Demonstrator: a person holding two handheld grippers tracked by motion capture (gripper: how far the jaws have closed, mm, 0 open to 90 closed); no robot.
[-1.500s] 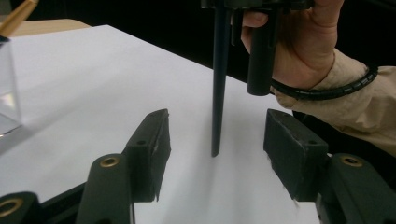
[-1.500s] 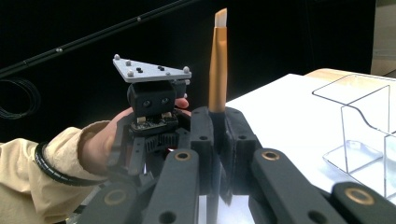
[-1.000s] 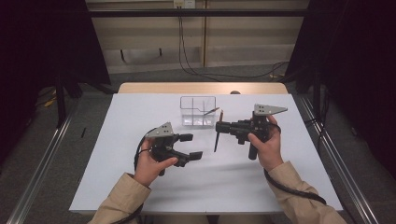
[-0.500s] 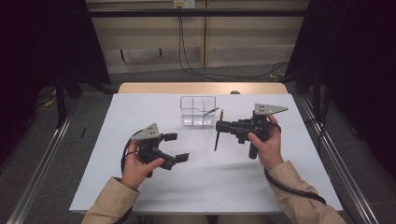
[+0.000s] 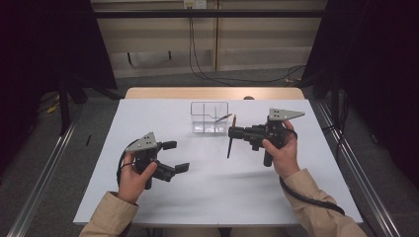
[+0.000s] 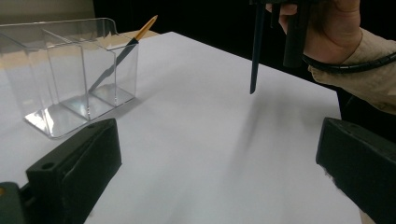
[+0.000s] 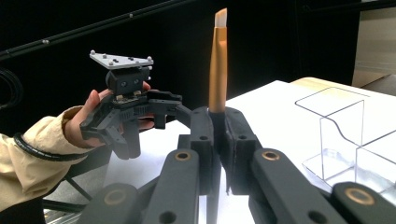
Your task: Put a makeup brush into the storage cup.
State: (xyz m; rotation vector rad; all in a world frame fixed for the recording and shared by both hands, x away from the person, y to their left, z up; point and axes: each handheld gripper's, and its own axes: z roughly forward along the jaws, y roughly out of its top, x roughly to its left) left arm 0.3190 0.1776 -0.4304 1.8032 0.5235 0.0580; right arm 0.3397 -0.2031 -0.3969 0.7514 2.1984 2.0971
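On the left side of the white table (image 5: 306, 197), as we see it from the high view, we hold the left gripper (image 5: 175, 156) just above the surface with its two black jaws spread wide and nothing between them; they have just been opening. Moving toward the middle, near the far edge of the table, we find a clear plastic organizer (image 5: 209, 118) with open compartments, and one pencil-like brush (image 6: 122, 52) already leans slantwise inside one of them, its orange tip resting against the rim. To the right of the organizer, we hold the right gripper (image 5: 232, 132) level, its jaws pressed together on a second slim brush (image 5: 230, 144). This brush hangs nearly upright above the table, well clear of the surface, dark handle pointing down and orange ferrule with a pale tip pointing up, as the right gripper view (image 7: 217, 60) makes plain. We judge the brush to be light, thin and stiff, with a smooth round shaft that could swivel or slip in a pinch. The grip sits just below the orange part, which seems a sound place, well away from the soft tip, which we would not want crushed. The organizer looks light too, and might slide if nudged.
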